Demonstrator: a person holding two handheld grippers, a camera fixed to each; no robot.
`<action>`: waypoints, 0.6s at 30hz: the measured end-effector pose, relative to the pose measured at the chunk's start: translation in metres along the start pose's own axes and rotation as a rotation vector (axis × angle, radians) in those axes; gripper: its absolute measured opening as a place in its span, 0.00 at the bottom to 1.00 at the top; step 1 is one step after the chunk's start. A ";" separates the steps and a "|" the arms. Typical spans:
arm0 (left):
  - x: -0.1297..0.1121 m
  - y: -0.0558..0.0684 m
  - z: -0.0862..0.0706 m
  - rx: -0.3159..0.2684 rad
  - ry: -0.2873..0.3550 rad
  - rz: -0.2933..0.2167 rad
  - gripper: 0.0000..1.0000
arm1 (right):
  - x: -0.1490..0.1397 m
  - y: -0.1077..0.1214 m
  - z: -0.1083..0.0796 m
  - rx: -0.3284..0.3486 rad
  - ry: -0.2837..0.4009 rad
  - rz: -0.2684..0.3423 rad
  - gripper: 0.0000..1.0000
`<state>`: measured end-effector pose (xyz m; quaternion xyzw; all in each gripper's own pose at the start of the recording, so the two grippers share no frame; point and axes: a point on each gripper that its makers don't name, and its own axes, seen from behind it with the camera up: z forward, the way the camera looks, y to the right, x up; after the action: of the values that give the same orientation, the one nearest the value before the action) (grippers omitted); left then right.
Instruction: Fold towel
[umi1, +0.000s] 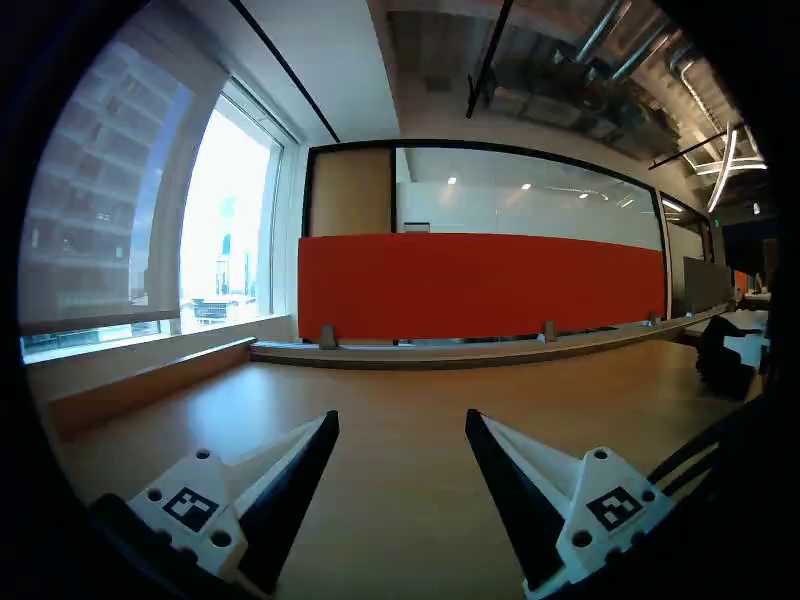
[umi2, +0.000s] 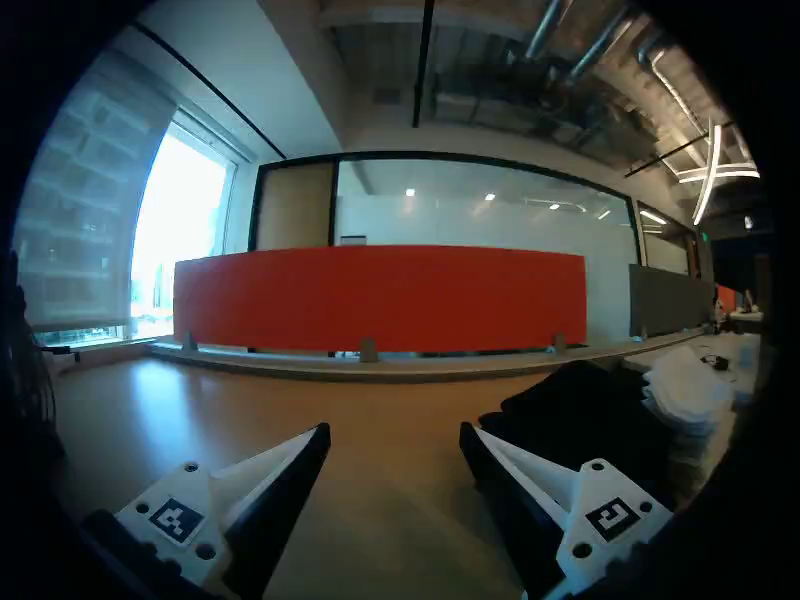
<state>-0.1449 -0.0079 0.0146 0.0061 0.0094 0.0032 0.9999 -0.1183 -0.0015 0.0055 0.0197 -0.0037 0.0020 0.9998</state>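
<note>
Facing the red divider (umi2: 380, 298), the left claw (umi1: 400, 415) and right claw (umi2: 393, 428) hover wide and empty over the bench (umi2: 400, 400), apparently readying a first grab at the dark towel heap (umi2: 590, 410) before the divider's right end.

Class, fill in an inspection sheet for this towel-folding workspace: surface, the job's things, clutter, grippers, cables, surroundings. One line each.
Surface: wooden desk, bare directly in front of both grippers.
Job's things: dark cloth pile and white cloth stack on the desk, ahead and to the right of the right gripper; neither is being held.
Clutter: small objects at the far right, too small to identify.
Grippers: left gripper open, nothing between its fingers; right gripper open, nothing between its fingers.
Cables: dark cables beside the left gripper.
Surroundings: red partition along the desk's far edge, bright window to the left.
</note>
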 end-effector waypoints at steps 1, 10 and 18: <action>0.000 0.000 0.000 0.000 0.000 0.000 0.94 | 0.000 0.000 0.000 0.000 0.000 0.000 1.00; 0.003 -0.001 -0.001 0.000 -0.001 0.000 0.94 | 0.000 0.000 0.000 0.000 0.000 0.000 1.00; 0.006 -0.002 -0.002 0.000 -0.002 -0.002 0.94 | 0.000 0.001 0.000 0.000 0.000 0.000 1.00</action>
<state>-0.1394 -0.0095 0.0128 0.0061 0.0086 0.0022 0.9999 -0.1179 -0.0007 0.0055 0.0196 -0.0038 0.0020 0.9998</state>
